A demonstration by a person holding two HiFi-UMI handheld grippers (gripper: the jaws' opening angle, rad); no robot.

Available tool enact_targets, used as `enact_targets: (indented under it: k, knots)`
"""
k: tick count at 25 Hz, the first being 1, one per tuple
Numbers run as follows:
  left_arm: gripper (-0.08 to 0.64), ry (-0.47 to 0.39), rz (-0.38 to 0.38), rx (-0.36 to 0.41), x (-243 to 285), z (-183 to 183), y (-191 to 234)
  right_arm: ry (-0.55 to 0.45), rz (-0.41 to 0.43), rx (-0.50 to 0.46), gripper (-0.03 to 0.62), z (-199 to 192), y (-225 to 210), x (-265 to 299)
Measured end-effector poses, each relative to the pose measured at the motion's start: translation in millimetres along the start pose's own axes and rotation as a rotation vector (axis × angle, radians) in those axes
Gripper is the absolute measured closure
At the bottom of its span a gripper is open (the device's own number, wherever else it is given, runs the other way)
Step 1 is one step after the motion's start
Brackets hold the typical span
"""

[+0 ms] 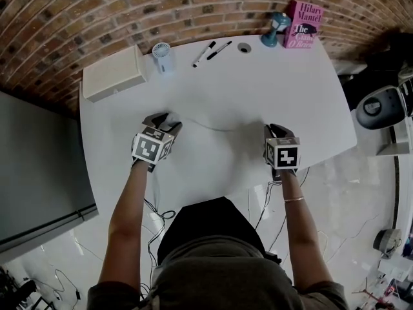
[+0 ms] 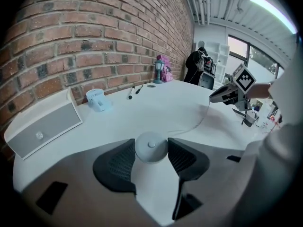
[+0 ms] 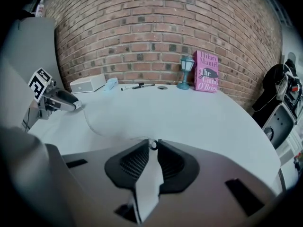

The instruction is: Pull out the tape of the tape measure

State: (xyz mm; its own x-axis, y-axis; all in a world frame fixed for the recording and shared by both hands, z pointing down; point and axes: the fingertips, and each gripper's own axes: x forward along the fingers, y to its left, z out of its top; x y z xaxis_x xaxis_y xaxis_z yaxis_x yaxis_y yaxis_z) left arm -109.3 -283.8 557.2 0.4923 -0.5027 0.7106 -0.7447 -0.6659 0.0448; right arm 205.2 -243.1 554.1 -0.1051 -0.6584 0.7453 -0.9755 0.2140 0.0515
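A round white tape measure case (image 2: 151, 148) sits between the jaws of my left gripper (image 2: 151, 151), and both pads press on its sides. A thin white tape (image 1: 216, 128) runs out of it in a slack curve across the white table (image 1: 258, 89) to my right gripper (image 1: 275, 129). In the right gripper view the jaws of the right gripper (image 3: 152, 145) are shut on the tape's small end ring (image 3: 152, 144), and the tape (image 3: 94, 124) leads off left to the left gripper (image 3: 71, 104). In the head view the left gripper (image 1: 166, 120) hides the case.
Along the table's far edge stand a white box (image 1: 113, 73), a small pale-blue cup (image 1: 162, 57), two markers (image 1: 211, 51), a cable hole (image 1: 244, 47), a teal lantern (image 1: 277, 28) and a pink book (image 1: 302, 24). A dark chair (image 1: 381, 105) stands off the right edge.
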Motion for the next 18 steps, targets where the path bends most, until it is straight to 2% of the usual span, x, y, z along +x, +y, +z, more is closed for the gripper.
enact_targets:
  k: [7,11,18]
  knots:
    - [0.331,0.035,-0.014,-0.012,11.5,-6.4,5.1,0.034,-0.030,-0.015,0.529,-5.4,-19.6,7.5]
    - [0.331,0.055,-0.019,-0.012,19.3,-11.2,6.1,0.051,-0.017,-0.037,0.528,-6.9,-18.7,14.2]
    - [0.331,0.053,-0.013,-0.005,25.1,-8.1,7.3,0.101,-0.039,-0.087,0.522,-16.3,-26.6,26.0]
